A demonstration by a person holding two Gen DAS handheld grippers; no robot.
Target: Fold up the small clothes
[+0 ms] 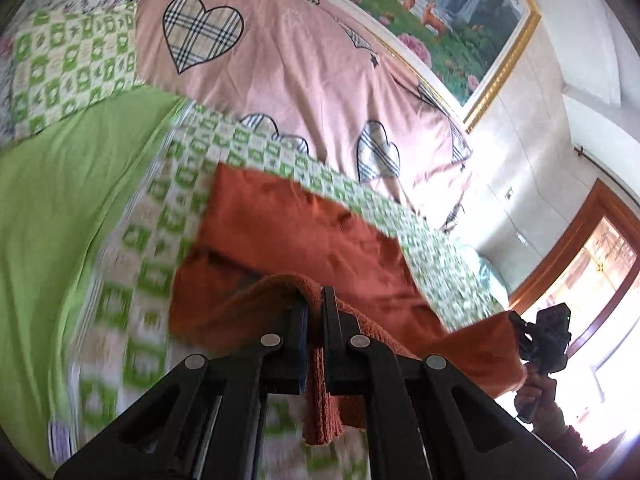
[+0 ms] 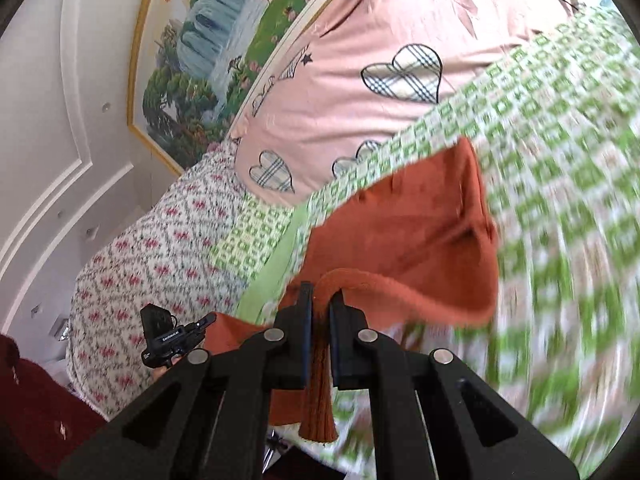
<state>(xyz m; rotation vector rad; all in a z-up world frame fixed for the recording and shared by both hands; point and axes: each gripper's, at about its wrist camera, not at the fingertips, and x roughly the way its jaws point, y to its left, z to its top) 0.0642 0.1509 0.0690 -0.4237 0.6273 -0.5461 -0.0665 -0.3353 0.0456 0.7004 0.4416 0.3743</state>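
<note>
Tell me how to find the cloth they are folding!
Look at the bed's green checked sheet, below the pink heart quilt. The rust-orange garment lies there, its near edge pinched by both grippers. It is the only plain orange cloth.

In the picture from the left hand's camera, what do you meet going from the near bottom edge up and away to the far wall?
Left hand-held gripper pinching the rust-orange garment → green-and-white checked sheet → pink quilt with plaid hearts → gold-framed landscape painting on the wall.

Green checked sheet (image 1: 248, 156) lies open around the cloth; pink heart quilt (image 1: 304, 80) bulks up behind it
</note>
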